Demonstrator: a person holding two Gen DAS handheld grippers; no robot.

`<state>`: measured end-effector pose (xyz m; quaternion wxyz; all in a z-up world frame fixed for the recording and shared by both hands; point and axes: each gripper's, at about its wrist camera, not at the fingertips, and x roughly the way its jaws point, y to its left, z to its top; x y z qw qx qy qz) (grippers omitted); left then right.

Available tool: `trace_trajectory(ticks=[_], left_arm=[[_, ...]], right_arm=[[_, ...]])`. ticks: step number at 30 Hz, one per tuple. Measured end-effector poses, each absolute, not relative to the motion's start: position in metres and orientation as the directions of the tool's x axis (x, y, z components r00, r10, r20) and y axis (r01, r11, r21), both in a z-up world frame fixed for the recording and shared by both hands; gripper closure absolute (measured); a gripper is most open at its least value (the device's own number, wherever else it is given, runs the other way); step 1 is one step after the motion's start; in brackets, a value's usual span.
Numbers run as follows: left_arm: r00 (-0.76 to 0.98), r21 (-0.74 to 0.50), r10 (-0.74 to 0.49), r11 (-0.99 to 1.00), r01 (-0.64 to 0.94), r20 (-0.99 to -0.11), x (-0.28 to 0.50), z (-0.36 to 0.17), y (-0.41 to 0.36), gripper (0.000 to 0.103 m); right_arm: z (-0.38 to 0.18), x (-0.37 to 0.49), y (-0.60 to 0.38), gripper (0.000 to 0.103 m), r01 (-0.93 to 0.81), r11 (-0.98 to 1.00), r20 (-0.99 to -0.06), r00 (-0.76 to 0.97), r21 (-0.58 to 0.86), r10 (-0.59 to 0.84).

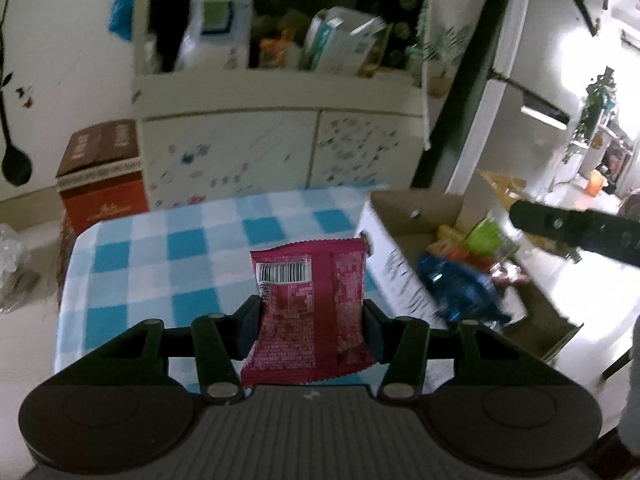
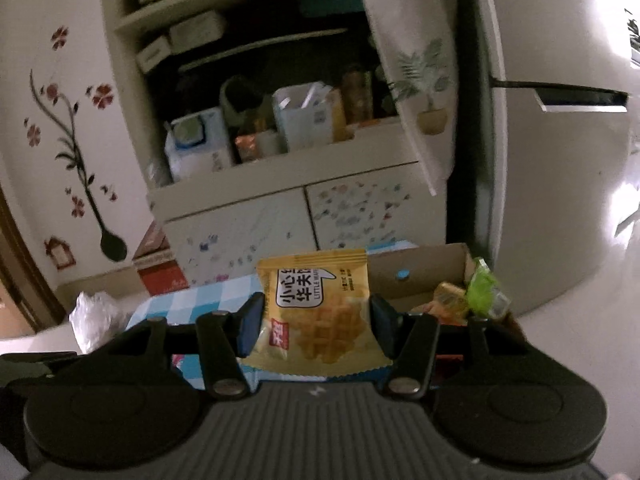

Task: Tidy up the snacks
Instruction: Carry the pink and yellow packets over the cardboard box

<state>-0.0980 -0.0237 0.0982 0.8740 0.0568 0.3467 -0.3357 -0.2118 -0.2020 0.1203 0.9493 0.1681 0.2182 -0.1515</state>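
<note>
Pinching a magenta snack packet (image 1: 310,308) by its 2 side edges, the left gripper (image 1: 311,322) holds it barcode side up, above the blue-and-white checked tablecloth (image 1: 160,248). Same deal on the right: the right gripper (image 2: 316,326) is clamped on a yellow waffle packet (image 2: 320,312), front label showing. Just beside the cloth sits an open cardboard box (image 1: 384,240) with more snacks in it, a blue packet (image 1: 460,288) and a green one (image 2: 482,288) among them. Further back there's a cream cabinet (image 2: 280,216), door open, shelf crammed with cartons.

Blue packet (image 1: 460,284) in cardboard box (image 1: 404,204) motion-blurred, unreadable.
</note>
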Motion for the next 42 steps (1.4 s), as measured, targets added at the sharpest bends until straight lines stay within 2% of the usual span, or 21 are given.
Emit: trace_trajectory(ticks=[10,19,25,31,37,38,39,40,41,42], left_arm=[[0.513,-0.123,-0.601,0.714,0.690,-0.613,-0.115,0.121,-0.074,0.045],[0.472,-0.126,-0.641,0.662,0.739,-0.605,-0.129,0.127,-0.117,0.045],[0.439,-0.131,-0.650,0.637,0.760,-0.620,-0.135,0.117,-0.144,0.045],[0.403,-0.128,-0.639,0.619,0.775,-0.655,-0.141,0.098,-0.159,0.045],[0.360,-0.145,-0.636,0.601,0.786,-0.682,-0.144,0.082,-0.171,0.043],[0.351,-0.149,-0.639,0.594,0.790,-0.685,-0.145,0.081,-0.173,0.039],[0.349,-0.146,-0.637,0.592,0.793,-0.687,-0.146,0.080,-0.174,0.030],[0.359,-0.135,-0.631,0.597,0.791,-0.688,-0.148,0.081,-0.175,0.023],[0.379,-0.117,-0.621,0.608,0.785,-0.686,-0.150,0.082,-0.175,0.009],[0.403,-0.097,-0.610,0.622,0.777,-0.682,-0.152,0.084,-0.174,0.003]], right_arm=[[0.132,-0.227,-0.247,0.046,0.443,0.849,-0.451,0.845,0.287,-0.288],[0.123,-0.230,-0.284,0.046,0.492,0.798,-0.485,0.823,0.347,-0.297],[0.115,-0.236,-0.301,0.046,0.533,0.735,-0.496,0.813,0.420,-0.306],[0.106,-0.238,-0.317,0.046,0.528,0.672,-0.505,0.824,0.520,-0.257],[0.099,-0.233,-0.321,0.043,0.529,0.649,-0.524,0.821,0.546,-0.228],[0.098,-0.232,-0.322,0.042,0.529,0.642,-0.526,0.821,0.555,-0.222],[0.097,-0.231,-0.322,0.038,0.529,0.638,-0.528,0.821,0.560,-0.216],[0.097,-0.230,-0.322,0.026,0.530,0.635,-0.533,0.819,0.562,-0.212],[0.097,-0.230,-0.322,0.021,0.537,0.629,-0.539,0.815,0.562,-0.213],[0.097,-0.230,-0.322,0.018,0.539,0.623,-0.539,0.815,0.567,-0.214]])
